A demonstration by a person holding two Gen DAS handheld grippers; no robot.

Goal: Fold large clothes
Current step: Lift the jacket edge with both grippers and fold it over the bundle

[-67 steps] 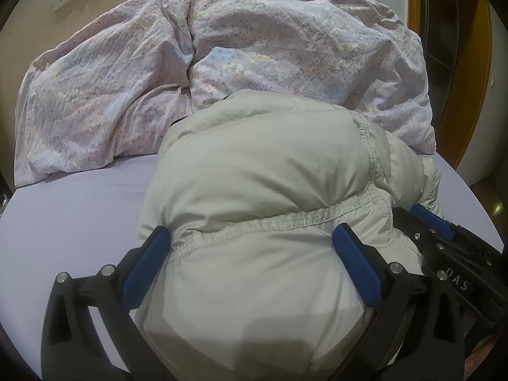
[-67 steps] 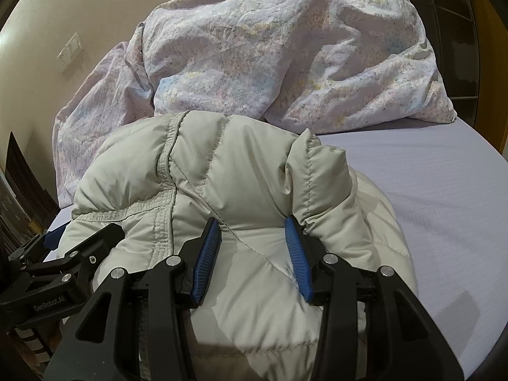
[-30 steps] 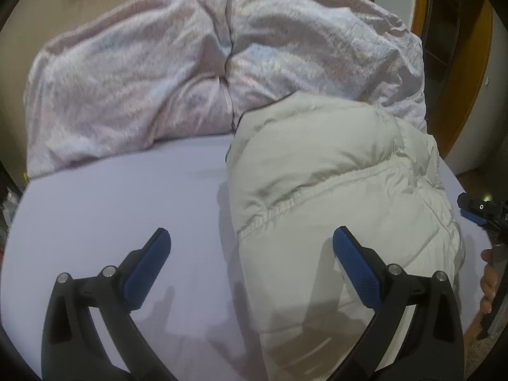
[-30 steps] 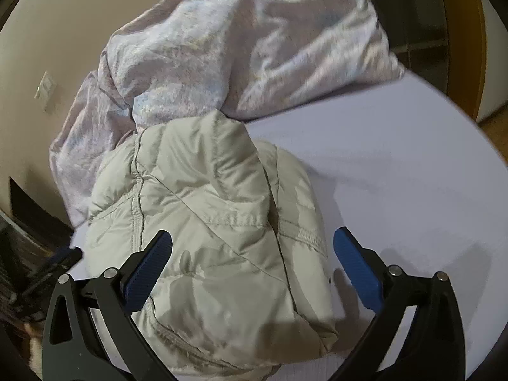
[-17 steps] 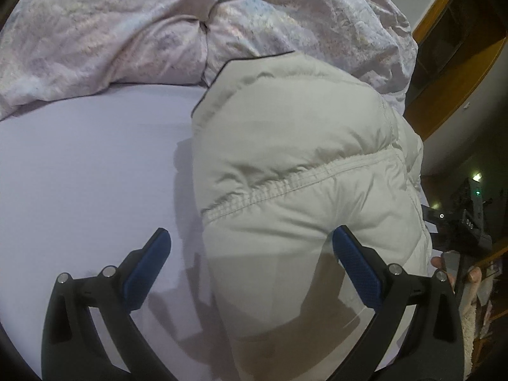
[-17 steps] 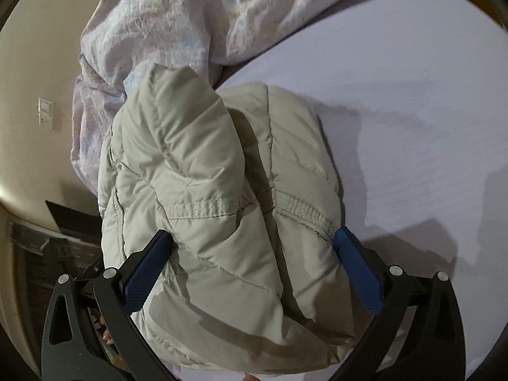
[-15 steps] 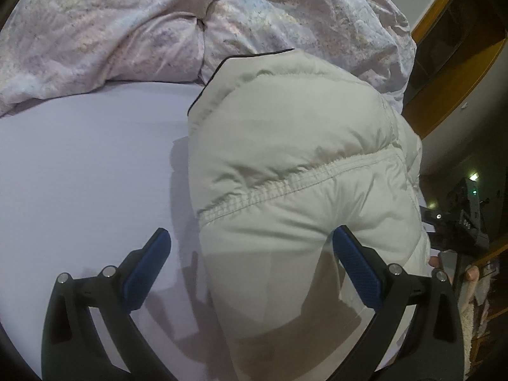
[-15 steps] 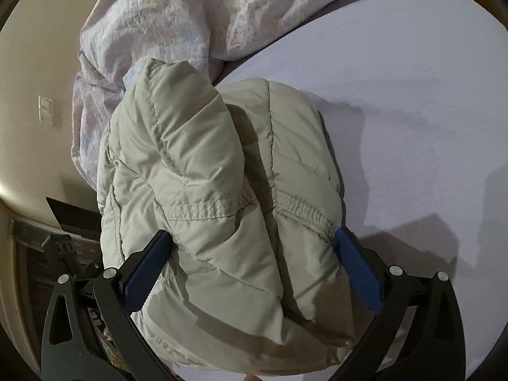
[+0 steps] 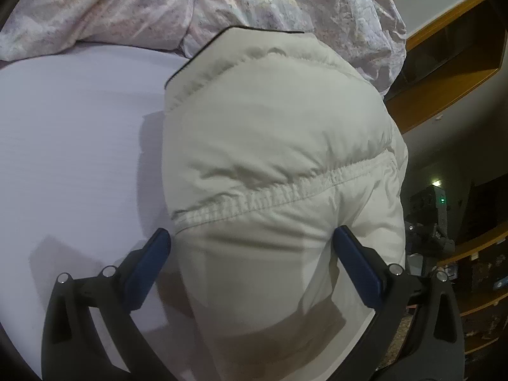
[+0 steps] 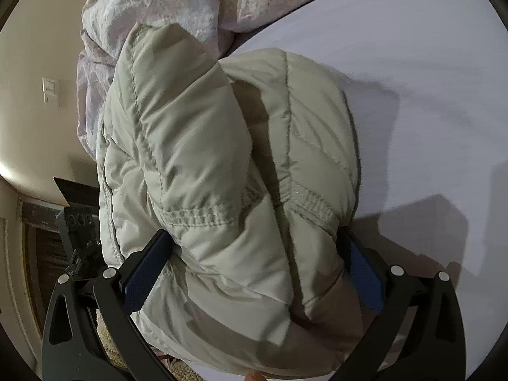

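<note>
A pale beige puffer jacket [image 9: 273, 165] lies folded into a thick bundle on the lavender bed sheet [image 9: 70, 146]. My left gripper [image 9: 254, 263] is wide open, its blue pads on either side of the bundle's near end. In the right wrist view the same jacket [image 10: 222, 165] fills the middle, with a folded sleeve on top. My right gripper [image 10: 254, 263] is also wide open, its pads straddling the jacket's near edge. Neither gripper pinches the fabric.
A crumpled pink floral duvet [image 9: 177, 9] is heaped at the far side of the bed, also seen in the right wrist view [image 10: 197, 3]. Wooden shelves [image 9: 444, 47] stand to the right. A wall with a switch [image 10: 50, 90] and dark furniture lie to the left.
The right gripper let go of the jacket and opened wide. Both grippers pulled back, then came down close over the bundle, which now sits between their open pads.
</note>
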